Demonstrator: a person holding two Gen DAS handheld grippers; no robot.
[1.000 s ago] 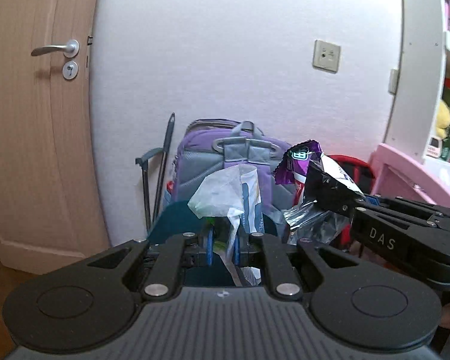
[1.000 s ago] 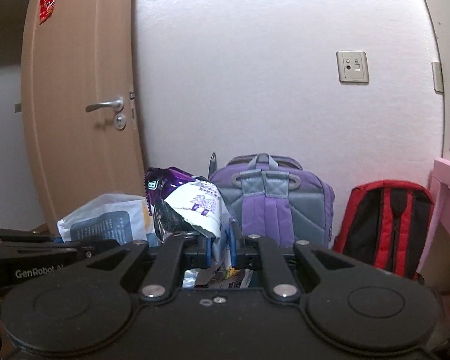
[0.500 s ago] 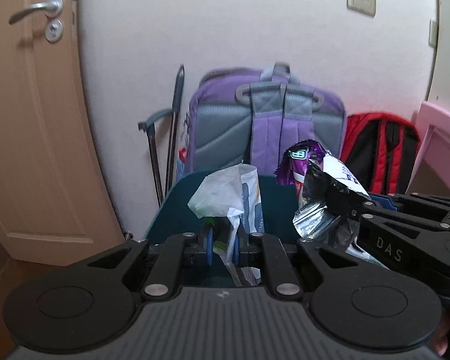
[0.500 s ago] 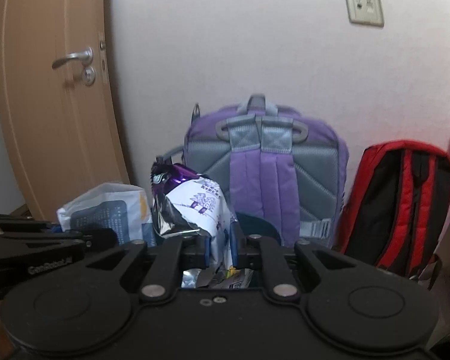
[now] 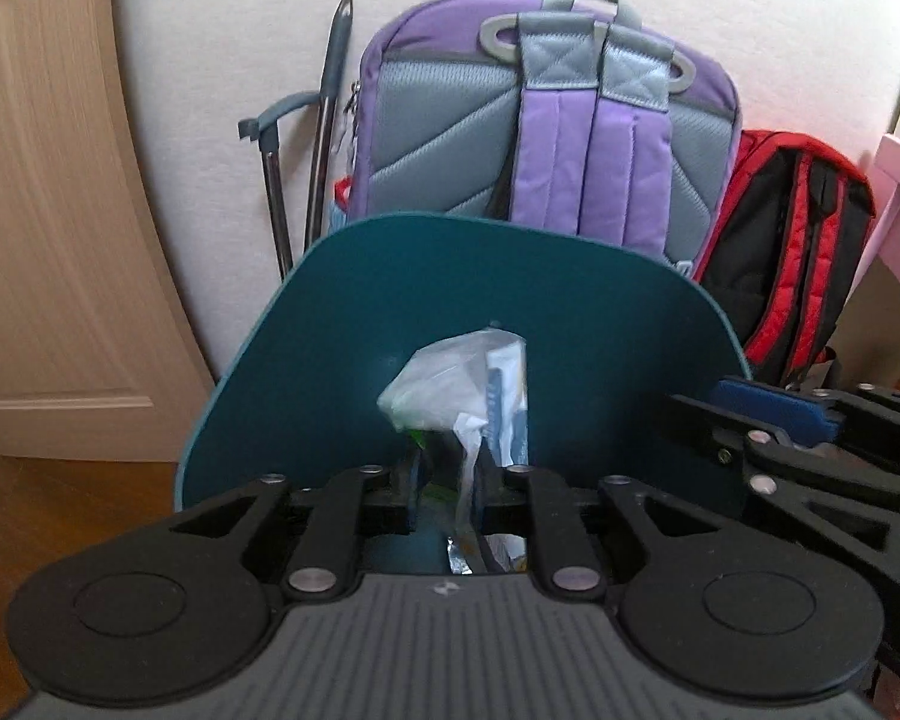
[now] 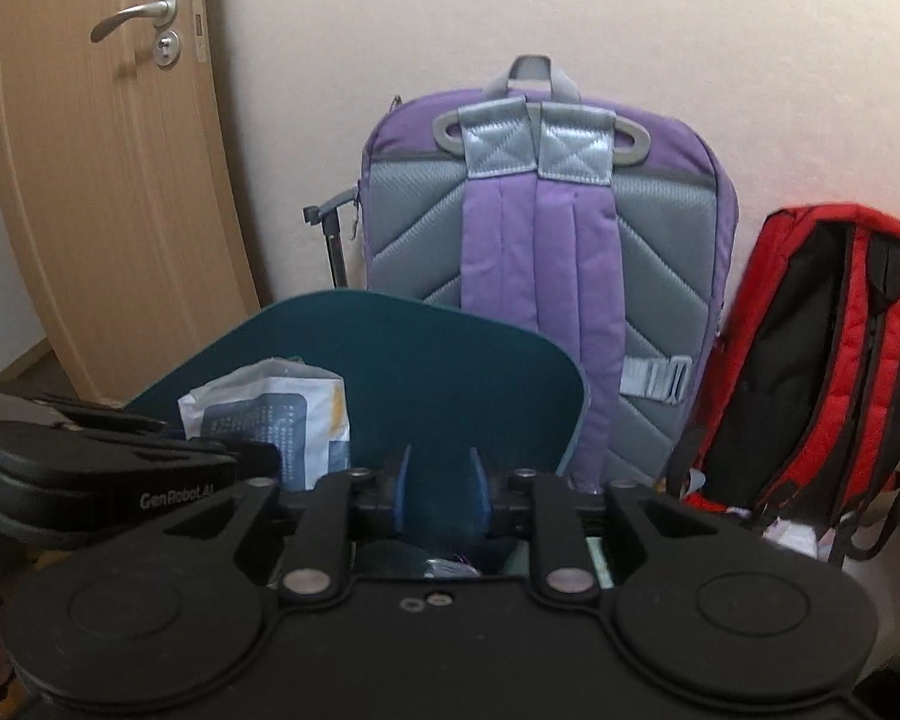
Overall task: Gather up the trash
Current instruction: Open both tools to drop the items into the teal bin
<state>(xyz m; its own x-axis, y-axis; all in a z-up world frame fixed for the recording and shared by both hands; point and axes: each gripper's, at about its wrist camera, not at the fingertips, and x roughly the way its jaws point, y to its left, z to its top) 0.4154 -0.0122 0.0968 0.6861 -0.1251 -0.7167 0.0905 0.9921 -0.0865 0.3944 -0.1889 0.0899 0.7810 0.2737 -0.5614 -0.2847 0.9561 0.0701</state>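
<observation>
- Over the teal bin (image 5: 354, 360), right where I want them, both grippers point down into its mouth, so whatever they let go should fall inside rather than onto the floor.
- Left gripper (image 5: 447, 483): the jaws are narrow and easing apart, with the white wrapper (image 5: 450, 396) between them. I can't say for sure the pads are pressing on it; it stands upright against the bin's raised lid, and my read is that it's about to drop.
- Right gripper (image 6: 438, 495): the jaws are opening, a clear gap between the blue pads, nothing between them. Teal bin wall shows straight through the gap.
- Down below those fingers I can make out a bit of foil and purple inside the bin (image 6: 450, 567). Trash already collected, I'd judge, though it's mostly hidden.
- Writing: "GenRobot.AI" reads on the side of the left gripper from the right camera. The wrapper (image 6: 270, 414) carries a dark blue panel of small print, too fine for me to read.
- Behind the bin, a purple backpack (image 6: 540, 228) and a red backpack (image 6: 822, 348) lean on the wall, clear of the drop. Door (image 6: 90, 180) off to the left.
- Next for me: finish the left release, then go for more trash.
</observation>
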